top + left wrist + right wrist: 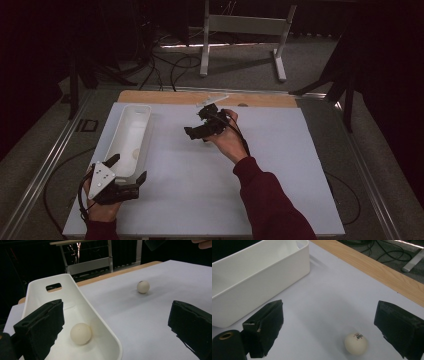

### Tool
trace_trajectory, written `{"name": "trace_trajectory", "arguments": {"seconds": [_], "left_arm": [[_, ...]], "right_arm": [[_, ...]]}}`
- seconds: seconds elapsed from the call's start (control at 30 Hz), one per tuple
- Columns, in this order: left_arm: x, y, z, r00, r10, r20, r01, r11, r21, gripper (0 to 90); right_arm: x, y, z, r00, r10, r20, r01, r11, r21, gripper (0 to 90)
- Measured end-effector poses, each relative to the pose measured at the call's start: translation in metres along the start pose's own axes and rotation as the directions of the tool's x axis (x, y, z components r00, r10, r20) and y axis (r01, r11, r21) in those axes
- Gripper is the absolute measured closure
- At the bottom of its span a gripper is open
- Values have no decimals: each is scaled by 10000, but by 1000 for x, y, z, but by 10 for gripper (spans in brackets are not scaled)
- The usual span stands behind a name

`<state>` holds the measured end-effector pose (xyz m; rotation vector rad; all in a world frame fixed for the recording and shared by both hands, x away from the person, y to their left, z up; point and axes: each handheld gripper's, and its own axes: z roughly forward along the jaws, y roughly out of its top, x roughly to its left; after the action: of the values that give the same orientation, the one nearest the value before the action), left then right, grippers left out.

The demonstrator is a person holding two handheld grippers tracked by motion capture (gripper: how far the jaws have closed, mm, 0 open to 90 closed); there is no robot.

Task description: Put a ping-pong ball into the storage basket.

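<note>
White plastic bin (131, 131), long and narrow with a handle slot cut in its far end wall, standing on the tabletop (280, 165) near that surface's left edge; taken as the landmark for the rest. Contents of the bin: one cream-white ball (80, 333), lying on its floor towards the near end. Second ball (356, 343), same colour, bearing a small red and black print, resting on the tabletop to the right of the bin and well apart from it; the left gripper view shows it as a small sphere (143, 286) on the open white surface beyond the bin. Left gripper (129, 170), held in the person's left hand at the near end of the bin, jaws spread wide and empty; one jaw hangs over the bin's inside near the ball there, the other over the tabletop just right of the bin's rim. Right gripper (192, 131), held in the person's right hand to the right of the bin, jaws likewise wide apart and holding nothing; in the right gripper view the printed ball lies on the tabletop between the two jaws, nearer the right-hand one, touching neither. Wooden strip (372, 265) bordering the tabletop's far side, beyond the bin.
</note>
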<state>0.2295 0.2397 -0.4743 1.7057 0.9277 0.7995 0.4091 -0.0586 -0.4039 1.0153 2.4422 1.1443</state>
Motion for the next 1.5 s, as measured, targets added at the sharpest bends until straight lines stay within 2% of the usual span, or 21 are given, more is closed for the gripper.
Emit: {"name": "trace_trajectory", "arguments": {"seconds": [0.3, 0.4, 0.63, 1.07, 1.5], "left_arm": [[0, 0, 0, 10000, 3, 9, -3, 10000, 3, 11], [0, 0, 0, 10000, 14, 6, -14, 10000, 15, 11], [0, 0, 0, 10000, -1, 0, 1, 10000, -6, 11], [0, 0, 0, 10000, -30, -9, 30, 10000, -21, 11], [1, 0, -1, 10000, -2, -27, 2, 10000, -14, 11]], "right_arm": [[-6, -6, 3, 9997, -50, 251, 45, 9997, 224, 99], [-9, -8, 4, 9995, 73, 297, -81, 9996, 258, 113], [-13, -10, 5, 9996, 233, 175, -237, 9994, 254, 117], [-12, -12, 11, 9994, 268, 209, -275, 9991, 320, 124], [-21, -16, 15, 9988, 439, 234, -448, 9983, 384, 118]]}}
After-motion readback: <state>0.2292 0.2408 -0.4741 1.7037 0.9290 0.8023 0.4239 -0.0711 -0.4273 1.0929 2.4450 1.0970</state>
